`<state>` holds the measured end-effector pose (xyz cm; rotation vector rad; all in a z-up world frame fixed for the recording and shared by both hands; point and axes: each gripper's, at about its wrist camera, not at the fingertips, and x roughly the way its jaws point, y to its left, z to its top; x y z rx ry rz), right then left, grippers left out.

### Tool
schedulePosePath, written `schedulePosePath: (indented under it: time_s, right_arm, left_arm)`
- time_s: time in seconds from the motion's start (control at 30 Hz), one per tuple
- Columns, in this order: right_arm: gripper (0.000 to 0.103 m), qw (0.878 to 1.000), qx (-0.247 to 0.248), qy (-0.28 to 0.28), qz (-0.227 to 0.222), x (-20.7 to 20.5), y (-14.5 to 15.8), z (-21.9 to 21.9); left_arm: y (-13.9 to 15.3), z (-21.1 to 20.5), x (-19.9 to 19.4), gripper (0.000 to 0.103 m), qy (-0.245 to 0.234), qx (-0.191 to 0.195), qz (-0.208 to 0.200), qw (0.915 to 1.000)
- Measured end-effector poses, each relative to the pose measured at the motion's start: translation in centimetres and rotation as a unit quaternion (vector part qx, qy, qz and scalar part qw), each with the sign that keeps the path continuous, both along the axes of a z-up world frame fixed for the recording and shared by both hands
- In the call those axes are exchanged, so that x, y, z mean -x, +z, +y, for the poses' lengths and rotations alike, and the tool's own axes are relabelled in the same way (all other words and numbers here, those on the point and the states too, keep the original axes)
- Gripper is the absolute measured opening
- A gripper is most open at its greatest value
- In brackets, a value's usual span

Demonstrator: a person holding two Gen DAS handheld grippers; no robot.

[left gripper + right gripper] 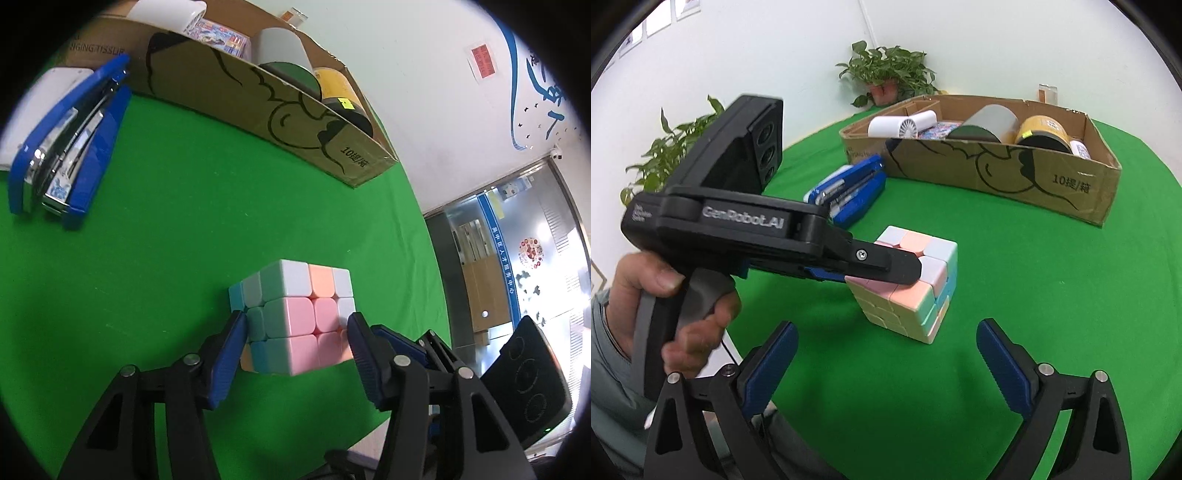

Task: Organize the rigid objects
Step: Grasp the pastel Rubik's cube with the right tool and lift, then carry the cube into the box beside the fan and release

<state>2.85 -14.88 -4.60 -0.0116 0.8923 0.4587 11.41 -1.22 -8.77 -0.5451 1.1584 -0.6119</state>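
Left gripper (pixel 295 325) clamped on cube (pixel 295 317), pads touching both sides; cube sits on the green table (pixel 166 221).
Right gripper (pixel 886 354) wide open, empty, just short of cube. Beyond: blue stapler (pixel 66 147), then cardboard box (pixel 258 110) holding cans and a white roll.

a white wall (pixel 775 55) backs the green-covered table (pixel 997 295), with potted plants (pixel 886 74) along it.

The left gripper (pixel 901 273) was black with blue ribbed pads, a silver screw and white "GenRobot.AI" lettering. Its handle was grey. The person's sleeve (pixel 605 354) was grey-blue.
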Motion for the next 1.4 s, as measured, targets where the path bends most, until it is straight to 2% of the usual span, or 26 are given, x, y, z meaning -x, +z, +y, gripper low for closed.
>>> schedulePosePath:
  time_s: [0.07, 0.13, 0.27, 0.33, 0.4, 0.47, 0.53, 0.6, 0.8, 0.97, 1.27, 1.4]
  right_arm:
    - [0.092, 1.000, 0.011, -0.001, 0.001, -0.2, -0.2, -0.4]
    - [0.082, 1.000, 0.017, -0.008, 0.014, -0.8, -0.7, -0.6]
    - [0.080, 1.000, 0.015, -0.008, 0.027, -1.5, -1.8, 0.4]
    - [0.076, 0.999, 0.014, -0.009, 0.031, -1.8, -2.4, 1.2]
    - [0.073, 0.999, 0.030, -0.017, 0.030, -2.0, -2.8, 1.7]
    - [0.070, 0.998, 0.042, -0.028, 0.030, -2.3, -3.2, 1.8]
    - [0.061, 0.997, 0.051, -0.043, 0.030, -2.5, -3.3, 1.6]
    - [0.060, 0.997, 0.055, -0.048, 0.027, -2.4, -3.3, 1.8]
    - [0.059, 0.996, 0.056, -0.073, 0.022, -2.3, -3.3, 2.2]
    - [0.059, 0.996, 0.054, -0.077, 0.007, -2.4, -2.2, 2.4]
    - [0.059, 0.994, 0.057, -0.077, -0.053, -4.3, 2.1, 3.6]
    - [0.059, 0.993, 0.058, -0.072, -0.070, -5.8, 3.4, 4.3]
  left_arm:
    - [-0.4, 0.3, -0.6, 0.054, 0.004, 0.017, 0.013, 0.9998]
    - [-0.8, 1.2, -1.1, 0.054, 0.014, 0.028, 0.025, 0.9992]
    - [-1.3, 1.1, -1.4, 0.055, -0.003, 0.042, 0.040, 0.9983]
    - [-1.6, 0.5, -1.3, 0.056, -0.015, 0.051, 0.044, 0.9976]
    - [-2.2, 0.2, -1.4, 0.064, -0.011, 0.060, 0.057, 0.9965]
    - [-2.7, 0.3, -1.4, 0.065, -0.005, 0.076, 0.070, 0.9947]
    - [-2.7, 0.1, -1.2, 0.065, -0.004, 0.076, 0.068, 0.9948]
    - [-2.6, 0.1, -1.1, 0.065, -0.001, 0.072, 0.068, 0.9950]
    - [-1.8, -0.2, -0.8, 0.065, -0.008, 0.054, 0.051, 0.9972]
    - [0.1, -0.1, -0.5, 0.065, -0.004, 0.046, 0.020, 0.9987]
    - [5.3, 1.3, -1.6, 0.065, -0.008, 0.037, -0.057, 0.9977]
    - [6.7, 2.1, -2.7, 0.064, -0.002, 0.030, -0.076, 0.9967]
